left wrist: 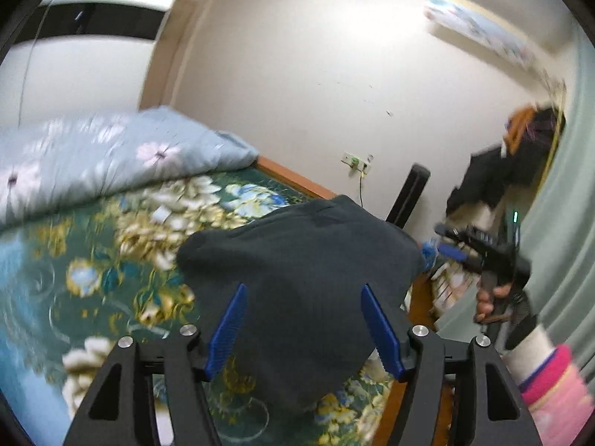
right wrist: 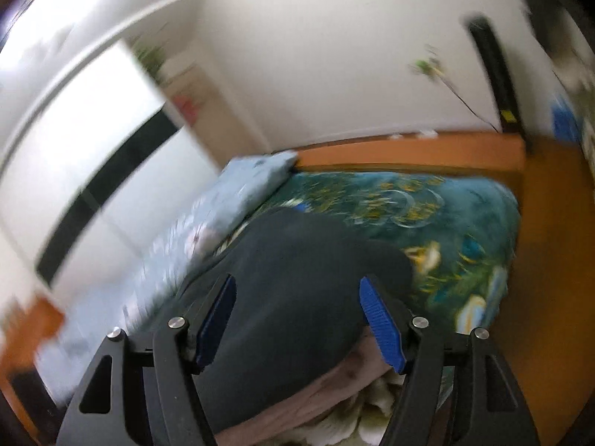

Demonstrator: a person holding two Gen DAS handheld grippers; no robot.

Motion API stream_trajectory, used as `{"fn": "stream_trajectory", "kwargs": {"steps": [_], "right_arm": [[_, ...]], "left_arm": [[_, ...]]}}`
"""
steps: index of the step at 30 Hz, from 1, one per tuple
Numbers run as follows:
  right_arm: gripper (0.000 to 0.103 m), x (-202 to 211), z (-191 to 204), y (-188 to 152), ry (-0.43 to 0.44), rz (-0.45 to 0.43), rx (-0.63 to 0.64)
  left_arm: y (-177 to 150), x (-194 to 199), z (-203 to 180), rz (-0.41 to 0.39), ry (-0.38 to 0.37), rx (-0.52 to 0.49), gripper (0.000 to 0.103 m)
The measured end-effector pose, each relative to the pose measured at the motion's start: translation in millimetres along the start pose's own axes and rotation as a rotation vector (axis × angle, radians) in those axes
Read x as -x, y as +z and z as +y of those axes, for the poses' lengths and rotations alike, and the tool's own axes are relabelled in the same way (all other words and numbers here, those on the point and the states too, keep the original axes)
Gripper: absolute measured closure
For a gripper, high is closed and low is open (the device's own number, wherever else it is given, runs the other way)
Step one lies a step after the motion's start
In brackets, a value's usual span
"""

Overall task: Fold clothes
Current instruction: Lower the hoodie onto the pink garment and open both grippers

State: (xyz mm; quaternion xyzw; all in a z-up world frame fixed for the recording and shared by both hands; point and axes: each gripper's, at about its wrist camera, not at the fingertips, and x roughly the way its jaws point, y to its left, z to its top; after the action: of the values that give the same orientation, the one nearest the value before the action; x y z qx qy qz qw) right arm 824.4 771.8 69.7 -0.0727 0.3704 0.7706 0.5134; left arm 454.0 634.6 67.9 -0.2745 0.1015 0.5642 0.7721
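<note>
A folded dark garment [left wrist: 305,260] lies on the green floral bedspread [left wrist: 93,267] near the bed's edge. My left gripper [left wrist: 305,330] is open above its near end, blue fingers [left wrist: 227,330] apart, holding nothing. My right gripper [left wrist: 452,245] shows in the left wrist view to the right of the garment, held in a hand; its state is unclear there. In the right wrist view my right gripper [right wrist: 297,323] is open over the same dark garment [right wrist: 293,297], which lies on a pinkish garment [right wrist: 334,386]. Both views are blurred.
A light blue flowered quilt [left wrist: 104,156] is bunched at the bed's far side. The orange wooden bed frame [right wrist: 409,150] runs along the white wall. A black chair back [left wrist: 409,193], hanging dark clothes [left wrist: 494,171] and a green curtain [left wrist: 565,200] stand right.
</note>
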Motion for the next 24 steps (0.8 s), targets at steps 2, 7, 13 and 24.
{"fn": "stream_trajectory", "kwargs": {"steps": [2, 7, 13, 24], "right_arm": [[0.032, -12.5, 22.2, -9.0, 0.021, 0.042, 0.066], [0.032, -44.6, 42.6, -35.4, -0.058, 0.076, 0.210], [0.025, -73.9, 24.7, -50.6, -0.091, 0.114, 0.177], [0.022, -45.5, 60.7, -54.8, -0.155, 0.039, 0.215]], "left_arm": [[-2.2, -11.5, -13.8, 0.004, 0.034, -0.057, 0.035], [-16.8, -49.9, -19.8, 0.083, 0.068, -0.104, 0.035], [-29.2, -82.9, -4.6, 0.180, 0.053, -0.044, 0.030], [-25.5, -59.4, -18.2, 0.226, 0.011, -0.006, 0.019]]}}
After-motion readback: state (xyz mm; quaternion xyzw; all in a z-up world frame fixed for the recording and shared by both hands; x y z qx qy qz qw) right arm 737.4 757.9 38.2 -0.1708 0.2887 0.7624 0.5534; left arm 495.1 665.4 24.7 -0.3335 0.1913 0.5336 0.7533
